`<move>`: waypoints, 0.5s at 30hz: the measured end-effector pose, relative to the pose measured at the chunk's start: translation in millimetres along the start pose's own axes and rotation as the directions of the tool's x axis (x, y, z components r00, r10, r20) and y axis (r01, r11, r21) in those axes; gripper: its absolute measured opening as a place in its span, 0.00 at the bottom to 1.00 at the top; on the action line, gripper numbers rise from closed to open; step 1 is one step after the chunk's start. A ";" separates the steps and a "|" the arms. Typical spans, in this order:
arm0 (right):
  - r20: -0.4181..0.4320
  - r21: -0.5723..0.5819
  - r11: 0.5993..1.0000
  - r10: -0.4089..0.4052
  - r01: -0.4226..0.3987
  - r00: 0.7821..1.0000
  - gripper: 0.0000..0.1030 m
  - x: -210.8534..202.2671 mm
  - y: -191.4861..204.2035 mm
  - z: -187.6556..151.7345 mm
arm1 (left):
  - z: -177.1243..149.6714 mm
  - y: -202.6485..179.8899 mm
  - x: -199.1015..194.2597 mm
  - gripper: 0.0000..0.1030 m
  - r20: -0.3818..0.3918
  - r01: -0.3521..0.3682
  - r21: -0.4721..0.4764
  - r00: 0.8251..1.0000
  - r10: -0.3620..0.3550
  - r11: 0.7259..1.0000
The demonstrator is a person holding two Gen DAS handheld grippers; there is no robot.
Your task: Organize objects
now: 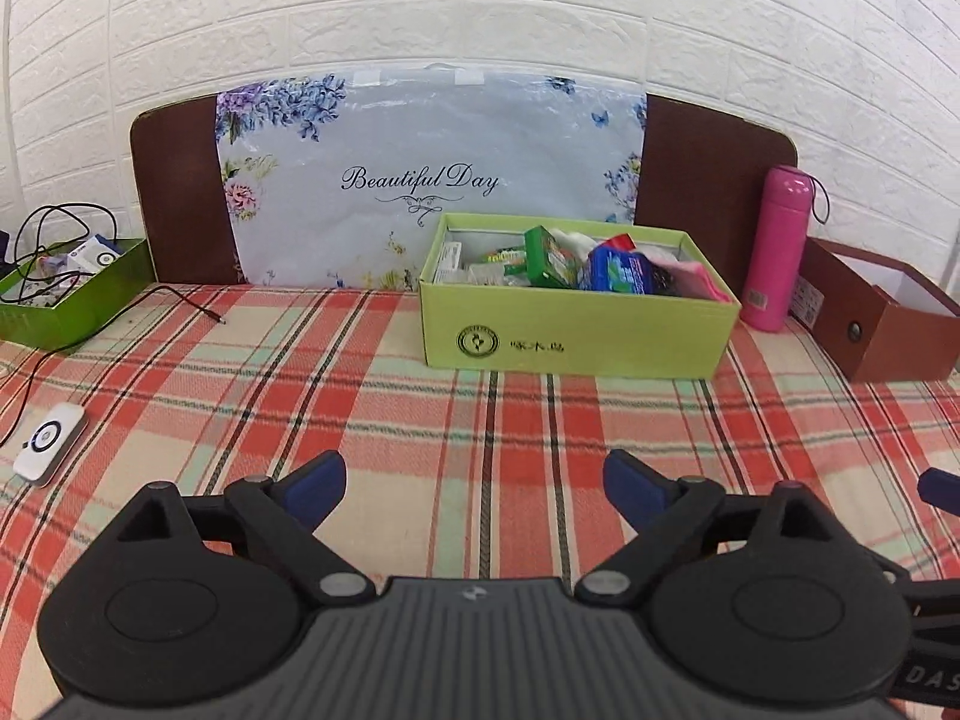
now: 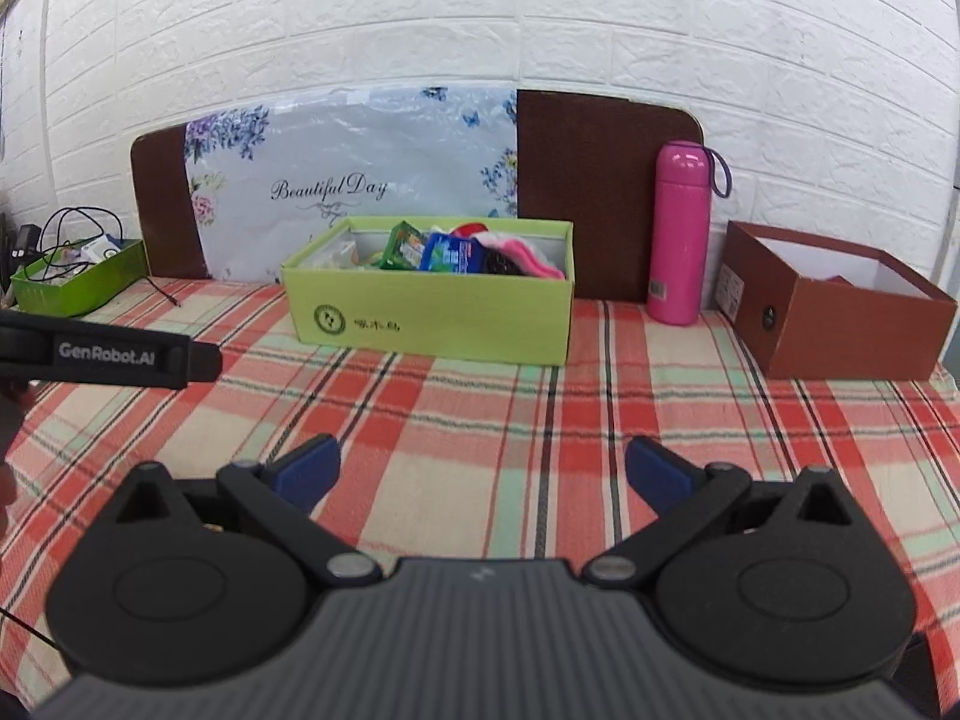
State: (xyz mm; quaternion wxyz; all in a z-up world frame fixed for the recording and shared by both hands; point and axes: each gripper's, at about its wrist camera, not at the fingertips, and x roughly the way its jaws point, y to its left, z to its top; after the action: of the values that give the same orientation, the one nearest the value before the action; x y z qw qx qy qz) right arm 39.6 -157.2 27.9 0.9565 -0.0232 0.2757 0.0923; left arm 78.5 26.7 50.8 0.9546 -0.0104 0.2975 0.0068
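A light green box (image 1: 576, 330) (image 2: 429, 324) full of small packets and pink cloth stands on the plaid bedspread ahead of both grippers. A pink bottle (image 1: 777, 249) (image 2: 678, 234) stands upright to its right, next to an open brown box (image 1: 882, 324) (image 2: 834, 312). A darker green box (image 1: 72, 294) (image 2: 78, 279) holding cables and small items sits at the far left. A white device (image 1: 51, 435) with a black cable lies on the bedspread at left. My left gripper (image 1: 474, 486) and right gripper (image 2: 483, 474) are both open and empty, hovering above the bedspread.
A floral "Beautiful Day" bag (image 1: 420, 180) leans against a brown headboard (image 1: 174, 204) and a white brick wall. A loose black cable (image 1: 186, 300) lies beside the dark green box. The left gripper's body (image 2: 114, 354) shows at the right wrist view's left edge.
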 end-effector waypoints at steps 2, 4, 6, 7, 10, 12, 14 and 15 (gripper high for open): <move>0.001 0.011 1.000 -0.014 0.014 1.000 1.00 -3.5 -0.1 -5.7 | -5.9 -2.7 -8.1 0.93 0.003 -0.016 0.011 1.000 0.016 1.000; 0.002 0.019 1.000 -0.022 0.022 1.000 1.00 -5.8 -0.7 -8.8 | -10.1 -4.1 -14.3 0.93 0.001 -0.012 0.015 1.000 0.012 1.000; 0.004 0.030 0.999 -0.031 0.031 1.000 1.00 -7.5 -1.9 -11.0 | -13.4 -5.0 -17.7 0.93 -0.007 -0.001 0.015 1.000 0.001 1.000; 0.006 0.034 0.999 -0.039 0.039 0.999 1.00 -7.9 -2.2 -11.7 | -14.5 -5.9 -18.6 0.93 -0.012 -0.002 0.017 1.000 0.002 1.000; 0.001 0.037 0.998 -0.050 0.050 0.999 1.00 -8.0 -2.9 -13.1 | -17.5 -8.4 -20.9 0.93 -0.013 -0.003 0.031 1.000 0.003 1.000; 0.002 0.041 0.998 -0.049 0.048 0.999 1.00 -8.4 -3.8 -13.8 | -18.3 -10.5 -22.4 0.94 -0.005 -0.003 0.042 1.000 0.003 0.999; 0.002 0.043 0.998 -0.054 0.054 0.999 1.00 -8.9 -3.6 -14.1 | -18.8 -12.2 -24.0 0.95 0.005 -0.004 0.049 1.000 0.004 0.999; 0.001 0.045 0.998 -0.055 0.055 0.998 1.00 -8.9 -3.9 -14.2 | -19.1 -12.9 -24.6 0.95 0.008 -0.005 0.051 1.000 0.005 0.999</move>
State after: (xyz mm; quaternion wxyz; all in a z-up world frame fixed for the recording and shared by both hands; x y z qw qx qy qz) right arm 25.5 -163.8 20.6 0.9593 -0.0093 0.2757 0.0599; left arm 47.6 13.1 49.2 0.9557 0.0150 0.2939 0.0017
